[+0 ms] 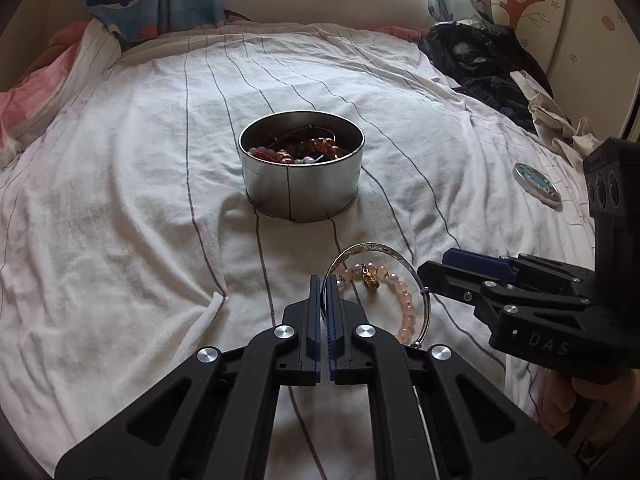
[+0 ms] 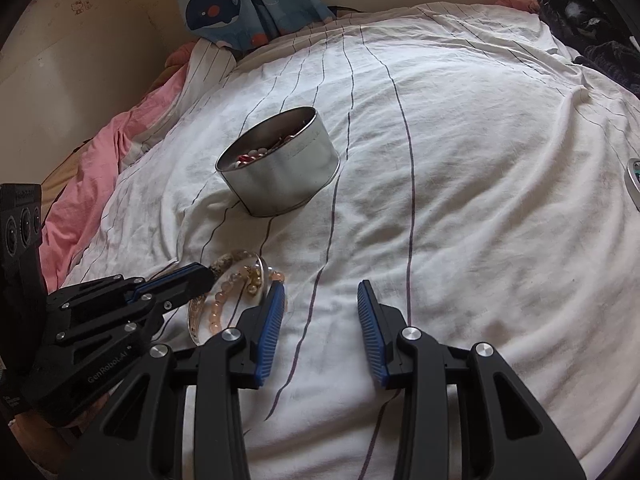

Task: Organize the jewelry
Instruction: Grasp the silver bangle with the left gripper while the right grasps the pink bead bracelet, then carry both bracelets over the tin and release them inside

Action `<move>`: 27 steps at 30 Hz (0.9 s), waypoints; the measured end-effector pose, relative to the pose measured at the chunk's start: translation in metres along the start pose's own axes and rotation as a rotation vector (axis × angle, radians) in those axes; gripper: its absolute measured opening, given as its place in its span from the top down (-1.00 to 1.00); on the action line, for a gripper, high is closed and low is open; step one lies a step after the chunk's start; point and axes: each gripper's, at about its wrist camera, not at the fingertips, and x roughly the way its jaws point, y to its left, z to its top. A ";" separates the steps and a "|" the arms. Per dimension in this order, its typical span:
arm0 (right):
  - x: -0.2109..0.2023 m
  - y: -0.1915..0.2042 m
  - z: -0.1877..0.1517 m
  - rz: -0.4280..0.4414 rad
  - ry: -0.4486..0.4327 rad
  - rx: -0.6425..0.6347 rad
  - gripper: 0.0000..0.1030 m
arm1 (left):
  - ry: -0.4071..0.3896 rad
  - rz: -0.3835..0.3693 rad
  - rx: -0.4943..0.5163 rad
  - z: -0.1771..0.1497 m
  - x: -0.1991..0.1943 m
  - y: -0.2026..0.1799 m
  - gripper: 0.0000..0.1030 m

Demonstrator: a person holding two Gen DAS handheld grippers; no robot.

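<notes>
The left hand-held gripper [image 1: 324, 284] pinched the thin silver bangle [image 1: 424, 276] just short of the round metal tin [image 1: 304, 188]; lifting it tinward seemed next. The right hand-held gripper [image 2: 322, 296] stood spread, empty.

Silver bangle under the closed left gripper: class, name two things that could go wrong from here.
The left gripper pinches only the thin rim of the silver bangle, so it may slip. The pink bead bracelet lies inside the bangle and could be dragged along. The tin sits on soft, creased bedding and might tip if bumped.
</notes>
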 end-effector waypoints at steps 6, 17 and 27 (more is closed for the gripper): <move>0.002 0.010 0.000 0.053 0.004 -0.031 0.26 | -0.067 -0.010 -0.069 0.008 -0.018 0.017 0.95; 0.010 0.043 -0.004 0.041 0.032 -0.191 0.84 | -0.088 0.073 -0.094 0.018 -0.022 0.029 0.94; -0.048 0.046 0.043 0.112 -0.244 -0.176 0.84 | -0.153 0.124 -0.123 0.046 -0.029 0.031 0.94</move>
